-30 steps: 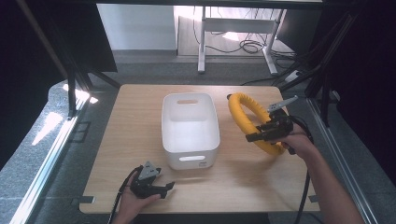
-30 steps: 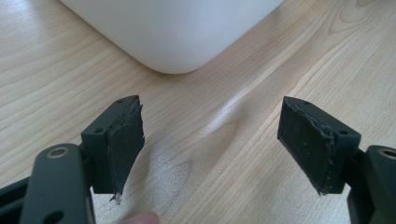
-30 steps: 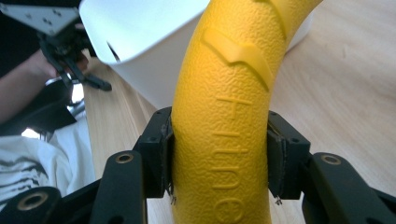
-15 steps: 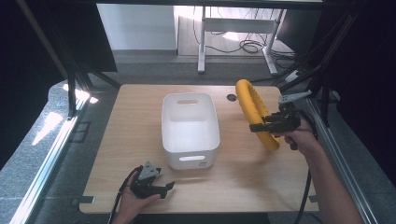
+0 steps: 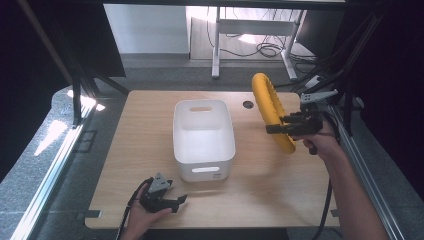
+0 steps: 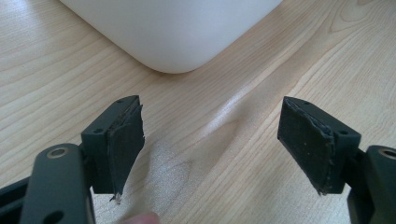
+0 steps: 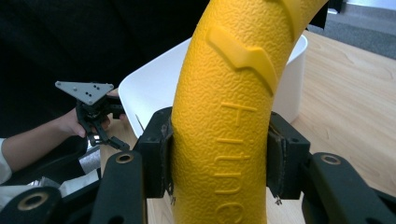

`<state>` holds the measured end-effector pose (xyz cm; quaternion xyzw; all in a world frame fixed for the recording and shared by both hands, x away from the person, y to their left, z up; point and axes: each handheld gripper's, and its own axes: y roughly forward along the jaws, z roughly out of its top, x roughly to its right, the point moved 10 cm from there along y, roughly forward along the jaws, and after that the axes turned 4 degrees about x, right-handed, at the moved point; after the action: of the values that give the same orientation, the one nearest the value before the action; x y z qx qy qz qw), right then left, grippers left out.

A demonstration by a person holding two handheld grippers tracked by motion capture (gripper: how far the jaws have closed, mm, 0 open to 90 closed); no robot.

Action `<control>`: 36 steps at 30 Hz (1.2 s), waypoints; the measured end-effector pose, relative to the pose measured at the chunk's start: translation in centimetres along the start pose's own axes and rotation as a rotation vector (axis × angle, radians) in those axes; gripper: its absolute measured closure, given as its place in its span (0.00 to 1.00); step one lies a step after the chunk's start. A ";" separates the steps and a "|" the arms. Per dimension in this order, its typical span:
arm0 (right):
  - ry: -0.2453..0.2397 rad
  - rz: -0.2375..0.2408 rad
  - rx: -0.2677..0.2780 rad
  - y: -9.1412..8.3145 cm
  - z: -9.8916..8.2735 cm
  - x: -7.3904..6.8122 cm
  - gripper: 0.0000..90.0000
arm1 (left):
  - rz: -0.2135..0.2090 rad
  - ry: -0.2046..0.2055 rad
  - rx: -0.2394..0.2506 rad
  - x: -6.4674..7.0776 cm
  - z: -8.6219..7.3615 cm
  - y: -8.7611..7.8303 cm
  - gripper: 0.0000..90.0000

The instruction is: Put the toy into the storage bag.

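The right tongs (image 5: 272,129) are clamped hard on the yellow ring (image 5: 270,111), both pads pressed flat against its pebbled sides, and in the right gripper view (image 7: 219,161) the ring (image 7: 238,93) rises straight up between the jaws. There is raised lettering running along it, reading something like "fitne" before the bottom edge cuts it off, and a raised zigzag mark sits above the letters. In the high view the ring stands on edge, lifted clear of the bench (image 5: 280,185), over its right side, just right of the white bin (image 5: 202,140) and apart from it. The right hand (image 5: 320,142) grips the handle behind the tongs.

The bin sits at the middle of the bench, open side up, with a slot handle in each end wall. A small dark round hole (image 5: 248,104) shows in the bench top beyond the bin, near the ring's upper end.

Over at the near left, the left tongs (image 5: 181,199) gape wide, nothing between the jaws. In the left gripper view (image 6: 210,149) they sit low over bare wood, pads (image 6: 126,144) frayed at the edges, pointing at a rounded corner of the bin (image 6: 173,32), short of touching it. The left hand (image 5: 145,215) holds that gripper near the bench's front edge.
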<state>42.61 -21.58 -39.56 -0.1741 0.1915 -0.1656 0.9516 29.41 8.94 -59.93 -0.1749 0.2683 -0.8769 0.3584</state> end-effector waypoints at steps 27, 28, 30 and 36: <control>-0.088 0.024 0.011 2.0 3.2 -2.3 0.56 | 0.000 0.004 -0.008 0.0 -0.1 0.1 0.25; -0.092 0.022 0.010 2.0 3.4 -2.4 0.56 | 0.000 0.004 -0.007 0.0 -0.1 0.1 0.25; -0.102 0.030 0.016 2.2 3.9 -2.8 0.56 | 0.002 0.004 -0.007 -0.1 -0.1 0.1 0.25; -0.126 0.047 0.030 2.8 5.1 -3.7 0.56 | 0.002 -0.002 -0.003 -0.1 -0.1 0.0 0.25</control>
<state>42.22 -16.27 -35.11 -0.1655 0.1329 -0.1348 0.9679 29.46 9.03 -60.01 -0.1759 0.2696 -0.8760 0.3592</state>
